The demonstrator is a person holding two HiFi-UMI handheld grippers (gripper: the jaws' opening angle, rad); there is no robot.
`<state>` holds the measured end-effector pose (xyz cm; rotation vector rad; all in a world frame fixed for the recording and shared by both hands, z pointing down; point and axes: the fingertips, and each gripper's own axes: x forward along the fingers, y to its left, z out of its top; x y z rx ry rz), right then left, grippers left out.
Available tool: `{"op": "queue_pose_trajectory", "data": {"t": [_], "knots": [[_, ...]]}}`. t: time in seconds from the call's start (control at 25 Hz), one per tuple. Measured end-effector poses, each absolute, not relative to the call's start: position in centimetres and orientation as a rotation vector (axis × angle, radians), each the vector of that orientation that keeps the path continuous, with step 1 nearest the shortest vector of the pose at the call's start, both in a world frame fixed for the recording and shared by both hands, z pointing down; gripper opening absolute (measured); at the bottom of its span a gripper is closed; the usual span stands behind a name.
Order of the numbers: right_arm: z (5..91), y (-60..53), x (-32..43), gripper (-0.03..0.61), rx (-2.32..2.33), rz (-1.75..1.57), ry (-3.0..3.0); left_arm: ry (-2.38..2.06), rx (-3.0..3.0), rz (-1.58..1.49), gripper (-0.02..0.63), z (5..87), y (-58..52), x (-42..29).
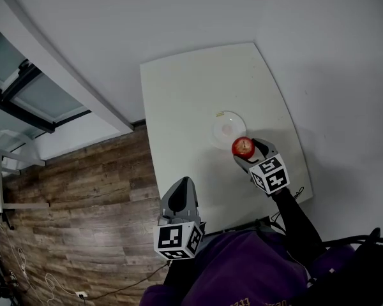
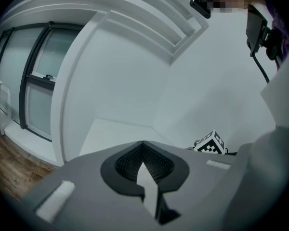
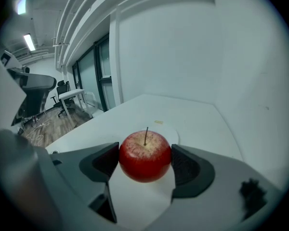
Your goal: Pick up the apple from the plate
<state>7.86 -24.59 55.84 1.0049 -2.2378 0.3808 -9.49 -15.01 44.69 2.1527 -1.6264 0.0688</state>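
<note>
Right claw (image 3: 145, 161) grips apple (image 3: 145, 150) near plate (image 1: 223, 125).

Item count, all views combined:

- One apple (image 1: 243, 147), red.
- One plate (image 1: 222, 123), round.
- One table (image 1: 185, 101), white.
- Two handheld grippers: one left gripper (image 1: 182, 183) and one right gripper (image 1: 246, 154).
- Two marker cubes, one per gripper: left cube (image 1: 177, 240) and right cube (image 1: 269, 174).
- One white desk (image 3: 73, 94), in the background of the right gripper view. The number of office chairs beside it cannot be determined.
</note>
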Motion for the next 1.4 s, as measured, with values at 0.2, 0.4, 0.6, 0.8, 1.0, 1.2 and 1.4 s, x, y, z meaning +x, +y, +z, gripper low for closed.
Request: {"op": "queue_pose_trajectory", "data": {"t": [0.2,0.4,0.6,0.8,1.0,1.2,1.4], "knots": [[56.1,-23.5,8.4,0.354,1.015,0.403,-2.222,-1.621,2.157,0.066,0.006,44.5,-14.5,-9.4],[56.5,-22.7,8.5,0.354,1.024,0.424,-2.213,-1.617,2.149,0.087,0.006,44.8,-13.9,-9.5],[56.8,-22.0,8.5,0.354,1.027,0.436,-2.224,-1.619,2.143,0.095,0.006,45.2,-13.3,-9.7],[56.9,-21.2,8.6,0.354,1.021,0.44,-2.224,-1.621,2.147,0.093,0.006,45.0,-13.0,-9.7],[56.9,-20.4,8.6,0.354,1.021,0.443,-2.226,-1.61,2.158,0.094,0.006,44.7,-12.7,-9.6],[57.2,-19.9,8.7,0.354,1.015,0.438,-2.229,-1.603,2.165,0.097,0.006,44.6,-12.5,-9.4],[57.4,-19.5,8.7,0.354,1.004,0.43,-2.228,-1.603,2.162,0.101,0.006,44.7,-12.2,-9.5]]}}
